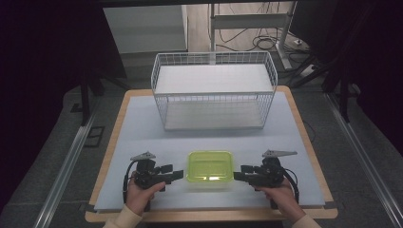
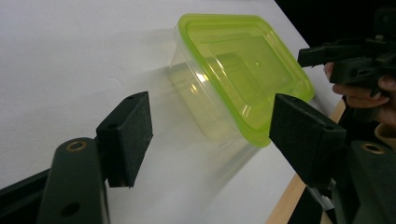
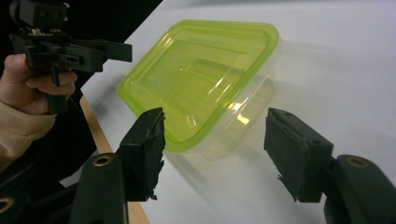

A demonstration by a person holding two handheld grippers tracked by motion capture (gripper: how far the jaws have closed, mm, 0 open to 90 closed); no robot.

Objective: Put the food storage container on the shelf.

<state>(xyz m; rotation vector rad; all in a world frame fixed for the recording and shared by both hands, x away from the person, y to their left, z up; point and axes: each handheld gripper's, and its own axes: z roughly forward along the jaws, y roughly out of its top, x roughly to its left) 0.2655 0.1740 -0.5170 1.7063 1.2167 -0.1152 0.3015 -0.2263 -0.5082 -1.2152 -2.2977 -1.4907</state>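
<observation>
**Lidded Box Between Two Open Grippers**

Sits near the front edge of the table, well in front of the wire basket: a clear plastic box with green lid. Lid seated flat on top, box upright; nothing seen inside through the lid or the clear walls. Basket likewise holding nothing, just its white floor visible through the mesh.

Long axis of the box running side to side, parallel to the basket's front wall, short ends facing the two grippers. Lid facing up.

Left of the box, just beside its short end: left gripper, pointing at the box, jaws spread wide, gripping nothing; in the left gripper view a corner of the box lies beyond and between the pads, apart from them. Right of the box, just beside the other short end: right gripper, aimed at the box too, jaws standing apart, nothing clamped; pads clear of the box walls in the right gripper view.
</observation>
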